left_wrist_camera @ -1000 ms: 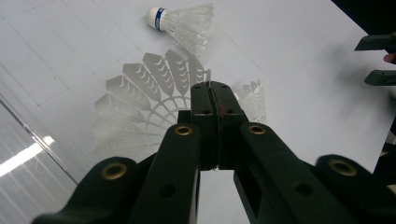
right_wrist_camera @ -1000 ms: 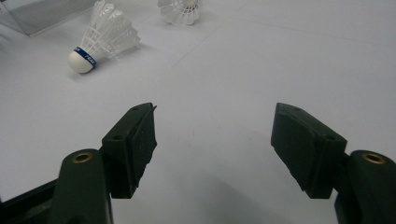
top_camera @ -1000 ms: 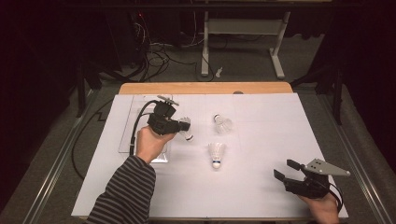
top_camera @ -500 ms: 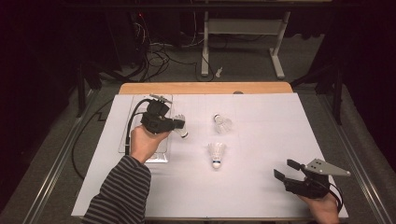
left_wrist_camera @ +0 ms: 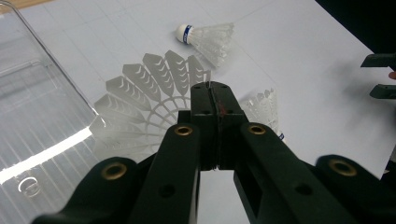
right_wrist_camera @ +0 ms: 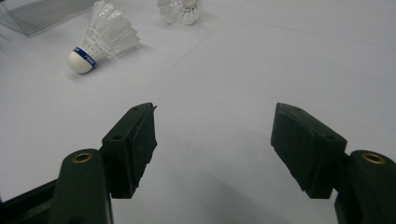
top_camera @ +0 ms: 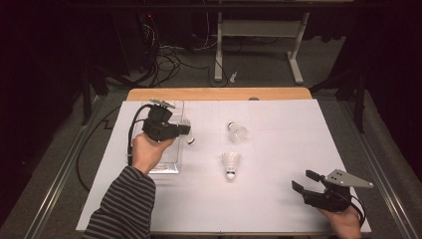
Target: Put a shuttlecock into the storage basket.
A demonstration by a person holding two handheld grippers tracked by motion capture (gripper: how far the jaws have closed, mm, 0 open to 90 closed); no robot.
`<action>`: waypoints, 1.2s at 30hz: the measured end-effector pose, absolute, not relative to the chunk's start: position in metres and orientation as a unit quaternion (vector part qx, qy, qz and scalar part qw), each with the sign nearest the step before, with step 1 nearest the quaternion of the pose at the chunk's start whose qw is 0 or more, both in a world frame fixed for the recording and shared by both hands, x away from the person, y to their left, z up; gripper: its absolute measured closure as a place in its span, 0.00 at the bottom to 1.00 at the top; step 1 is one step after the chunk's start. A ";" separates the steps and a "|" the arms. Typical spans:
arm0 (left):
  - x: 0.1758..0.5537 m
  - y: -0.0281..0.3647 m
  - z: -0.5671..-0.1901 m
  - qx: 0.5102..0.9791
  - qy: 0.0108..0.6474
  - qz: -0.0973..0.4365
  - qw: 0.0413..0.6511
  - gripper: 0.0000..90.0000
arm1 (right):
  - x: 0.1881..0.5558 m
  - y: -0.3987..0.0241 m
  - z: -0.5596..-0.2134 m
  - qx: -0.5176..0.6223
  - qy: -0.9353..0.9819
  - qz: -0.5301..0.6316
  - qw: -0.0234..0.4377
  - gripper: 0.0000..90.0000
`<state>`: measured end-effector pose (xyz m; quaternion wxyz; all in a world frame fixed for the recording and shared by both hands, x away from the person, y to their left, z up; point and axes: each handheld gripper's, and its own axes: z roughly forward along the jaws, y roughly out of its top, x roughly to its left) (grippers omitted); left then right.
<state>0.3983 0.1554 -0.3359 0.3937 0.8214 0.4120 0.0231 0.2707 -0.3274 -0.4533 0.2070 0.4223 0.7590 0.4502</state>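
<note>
My left gripper [left_wrist_camera: 215, 91] is shut on the rim of a white shuttlecock's feather skirt [left_wrist_camera: 149, 88]. In the high view the same left gripper [top_camera: 186, 131] holds that shuttlecock [top_camera: 189, 138] just above the right edge of a clear plastic tray [top_camera: 166, 162], cork hanging down. Two more shuttlecocks lie on the white table: one at the centre back [top_camera: 237, 132], one nearer me [top_camera: 231, 163]. My right gripper [top_camera: 302, 180] rests at the front right, open, nothing between its jaws. From the right gripper [right_wrist_camera: 215, 140], the nearer shuttlecock [right_wrist_camera: 100, 39] lies far left.
The clear tray [left_wrist_camera: 37, 107] lies at the table's left side. The white sheet [top_camera: 278, 149] covers the table, with a wooden edge [top_camera: 214, 93] at the back. Beyond it stand a metal stand [top_camera: 259, 35] and floor cables [top_camera: 164, 55].
My left hand has carried the held shuttlecock a little to the left, toward the clear tray. The right gripper and the two lying shuttlecocks have stayed put.
</note>
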 end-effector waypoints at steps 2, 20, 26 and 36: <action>0.398 0.157 -0.336 0.819 0.415 0.023 0.395 0.99 | 0.271 -0.327 -0.453 0.422 0.759 0.450 0.207 0.35; 0.396 0.169 -0.331 0.813 0.426 0.036 0.395 0.99 | 0.271 -0.328 -0.453 0.422 0.759 0.450 0.207 0.35; 0.395 0.176 -0.331 0.811 0.432 0.040 0.393 0.99 | 0.271 -0.328 -0.453 0.423 0.759 0.450 0.207 0.35; 0.393 0.191 -0.330 0.802 0.447 0.051 0.394 0.99 | 0.271 -0.327 -0.453 0.422 0.759 0.450 0.207 0.35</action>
